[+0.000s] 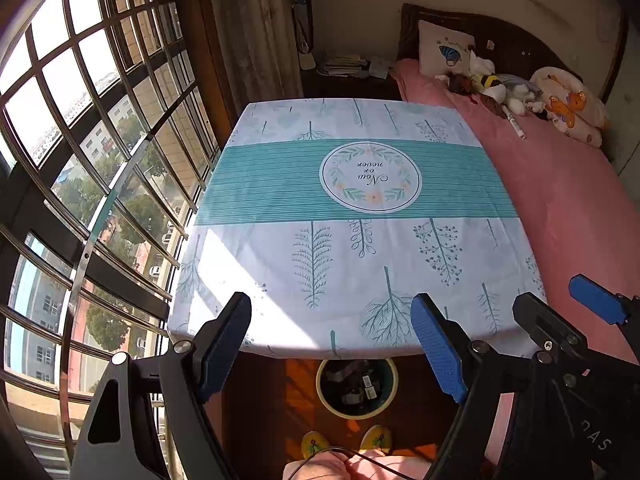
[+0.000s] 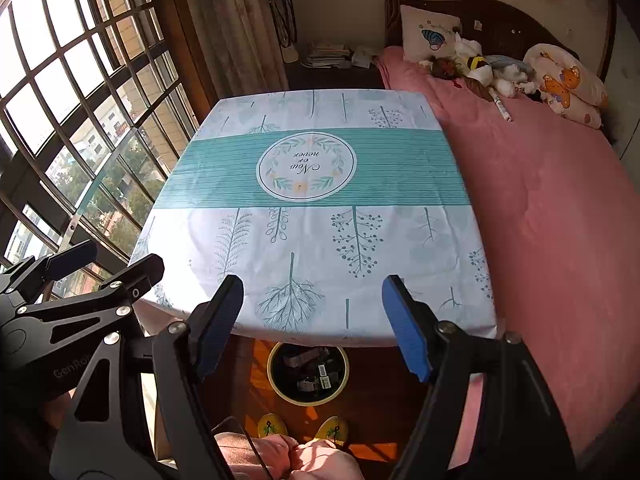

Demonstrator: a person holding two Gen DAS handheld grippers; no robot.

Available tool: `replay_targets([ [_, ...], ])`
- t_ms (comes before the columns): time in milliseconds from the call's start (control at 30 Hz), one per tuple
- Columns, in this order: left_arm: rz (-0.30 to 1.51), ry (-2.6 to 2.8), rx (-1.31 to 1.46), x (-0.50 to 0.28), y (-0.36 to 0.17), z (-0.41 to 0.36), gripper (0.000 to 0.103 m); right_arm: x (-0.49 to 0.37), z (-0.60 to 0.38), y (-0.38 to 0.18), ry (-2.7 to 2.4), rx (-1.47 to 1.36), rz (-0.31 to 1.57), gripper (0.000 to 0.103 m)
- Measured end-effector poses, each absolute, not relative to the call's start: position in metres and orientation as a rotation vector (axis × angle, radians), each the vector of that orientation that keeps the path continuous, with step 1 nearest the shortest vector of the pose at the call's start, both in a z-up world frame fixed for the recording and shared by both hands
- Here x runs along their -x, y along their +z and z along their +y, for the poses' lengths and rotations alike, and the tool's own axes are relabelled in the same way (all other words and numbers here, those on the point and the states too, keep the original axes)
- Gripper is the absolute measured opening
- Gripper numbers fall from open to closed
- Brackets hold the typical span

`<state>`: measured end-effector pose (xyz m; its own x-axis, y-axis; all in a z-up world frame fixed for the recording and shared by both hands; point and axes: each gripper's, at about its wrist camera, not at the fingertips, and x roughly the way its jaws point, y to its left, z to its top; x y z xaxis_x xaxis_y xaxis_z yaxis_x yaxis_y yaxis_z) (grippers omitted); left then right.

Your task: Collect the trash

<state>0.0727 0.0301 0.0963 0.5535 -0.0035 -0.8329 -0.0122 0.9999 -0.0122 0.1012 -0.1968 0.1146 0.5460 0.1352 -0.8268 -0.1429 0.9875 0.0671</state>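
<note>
Trash was in the bin, both grippers empty.
You held the left gripper (image 1: 332, 344) and right gripper (image 2: 312, 326) spread wide above the near table (image 1: 280, 280) edge; trash (image 2: 310, 368) sat in the bin (image 2: 280, 390) below, tabletop bare. Best finish: hold both apart, level, clear of the cloth.

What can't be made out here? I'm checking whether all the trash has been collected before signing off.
- Bin contents: both views show dark packets with a barcode label, too small to identify.
- Bin's far rim: hidden under the table edge, both views.
- Floor beneath the table: covered by the tablecloth.
- Nightstand clutter: too small to tell trash from papers.
- Left gripper and right gripper: open, empty.
</note>
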Motion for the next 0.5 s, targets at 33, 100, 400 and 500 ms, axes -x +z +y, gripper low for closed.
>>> replay_targets([
  [33,0.985,0.005,0.017,-0.0722,0.0958,0.0304,0.083,-0.1004,-0.1973,0.1138,0.165,0.008,0.98,0.07],
  [100,0.984,0.006,0.017,-0.073,0.0965,0.0299,0.083,-0.1001,-0.1978,0.1132,0.166,0.008,0.981,0.07],
  [400,0.982,0.007,0.018,-0.0728,0.0961,0.0301,0.083,-0.1008,-0.199,0.1129,0.168,0.009,0.982,0.07],
  [500,0.984,0.007,0.017,-0.0742,0.0971,0.0295,0.083,-0.1014,-0.1995,0.113,0.17,0.011,0.982,0.07],
])
